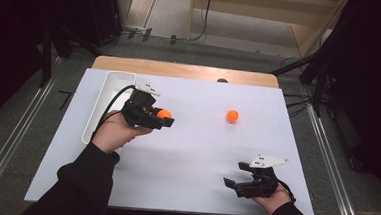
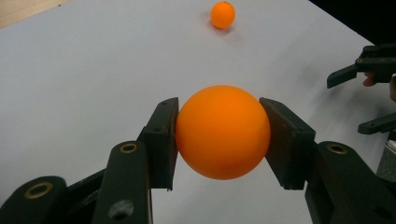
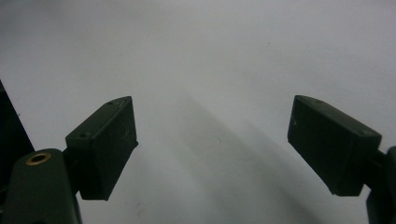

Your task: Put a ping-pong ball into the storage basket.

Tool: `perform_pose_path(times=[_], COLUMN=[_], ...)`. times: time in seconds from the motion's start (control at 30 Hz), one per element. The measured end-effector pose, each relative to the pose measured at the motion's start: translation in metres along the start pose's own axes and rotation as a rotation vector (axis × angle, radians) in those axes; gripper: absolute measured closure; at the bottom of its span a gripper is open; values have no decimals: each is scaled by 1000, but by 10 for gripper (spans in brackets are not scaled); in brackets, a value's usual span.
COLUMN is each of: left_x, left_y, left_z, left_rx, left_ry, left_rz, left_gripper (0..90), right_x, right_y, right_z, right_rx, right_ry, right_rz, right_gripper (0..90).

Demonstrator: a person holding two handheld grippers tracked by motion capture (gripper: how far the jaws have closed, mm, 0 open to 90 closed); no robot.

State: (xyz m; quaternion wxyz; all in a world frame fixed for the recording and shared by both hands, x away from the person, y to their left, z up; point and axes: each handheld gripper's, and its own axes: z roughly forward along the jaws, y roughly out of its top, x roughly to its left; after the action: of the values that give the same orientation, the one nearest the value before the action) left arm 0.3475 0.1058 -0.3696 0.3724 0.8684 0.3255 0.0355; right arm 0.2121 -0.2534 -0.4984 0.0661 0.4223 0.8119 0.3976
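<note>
The left gripper [image 1: 164, 117] clamps an orange ball [image 2: 223, 131] by its sides, above the table just right of the white tray [image 1: 111, 82]. A smooth, round ball could squirt free if the squeeze slackens. The right gripper [image 1: 235, 175], jaws wide and empty, rests near right; a second ball [image 1: 232, 116] lies farther off.

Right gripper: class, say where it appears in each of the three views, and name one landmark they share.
High view: right gripper at lower right, open, over the table.
Left gripper view: right gripper at the right edge, open.
Right gripper view: right gripper itself, fingers rising from both bottom corners.
Shared landmark: the white table top.
</note>
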Motion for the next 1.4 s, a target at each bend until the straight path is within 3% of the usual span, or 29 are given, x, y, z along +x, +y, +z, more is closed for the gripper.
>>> perform_pose_path(times=[0.3, 1.4], left_x=[6, 28], left_y=[0, -4], left_z=[-9, -33], left_rx=[-4, -13], left_ry=[42, 102], left_rz=[6, -33], left_gripper=[509, 509], right_x=[0, 0], right_y=[0, 0], right_z=[0, 0], right_rx=[1, 2], right_ry=[0, 3], right_rz=[-1, 2], right_gripper=[143, 143])
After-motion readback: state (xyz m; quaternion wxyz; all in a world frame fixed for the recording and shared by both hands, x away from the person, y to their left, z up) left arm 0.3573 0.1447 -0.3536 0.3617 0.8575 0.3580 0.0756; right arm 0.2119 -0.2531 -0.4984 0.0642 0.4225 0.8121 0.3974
